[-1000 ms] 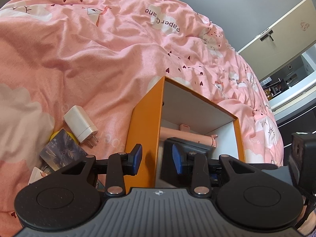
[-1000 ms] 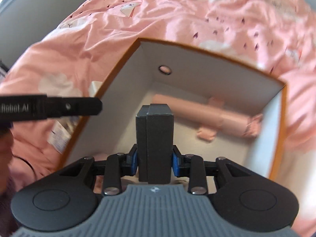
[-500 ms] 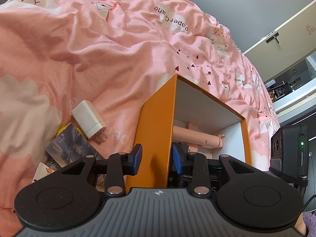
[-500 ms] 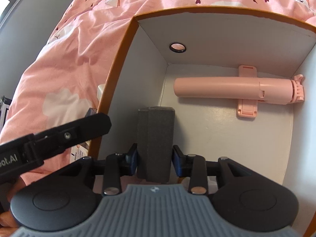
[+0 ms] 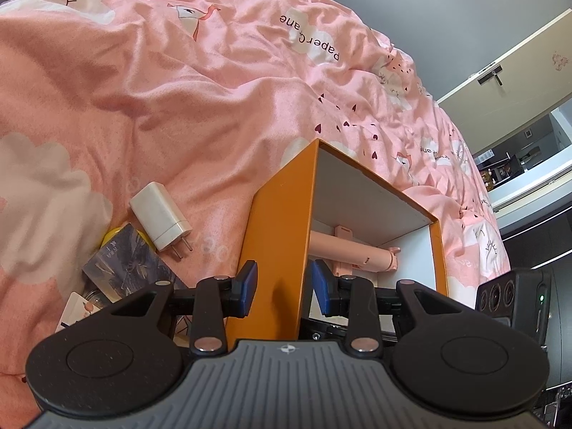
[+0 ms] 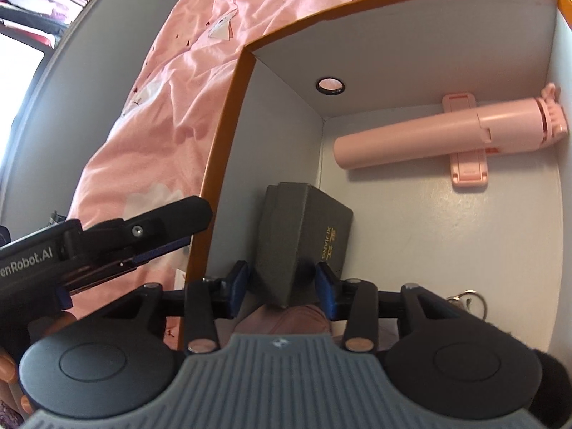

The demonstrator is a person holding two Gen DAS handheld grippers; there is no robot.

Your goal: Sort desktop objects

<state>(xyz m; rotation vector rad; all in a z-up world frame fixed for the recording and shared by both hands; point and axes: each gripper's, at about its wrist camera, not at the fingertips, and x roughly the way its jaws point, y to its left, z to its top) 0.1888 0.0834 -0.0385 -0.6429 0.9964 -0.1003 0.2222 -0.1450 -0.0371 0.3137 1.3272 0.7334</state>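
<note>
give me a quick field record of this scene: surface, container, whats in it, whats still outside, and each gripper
surface: pink printed bedspread
container: orange cardboard box with white inside
inside: pink folded selfie stick; dark grey small box with gold lettering
outside: white plug charger, dark printed card
left gripper: straddles the orange box's wall
right gripper: jaws opening, pads off the grey box between them

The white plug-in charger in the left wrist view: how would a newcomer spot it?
On the pink bedspread, look just left of the orange cardboard box. The white rectangular charger lies there flat beside a dark printed card, alone in having two metal prongs.
</note>
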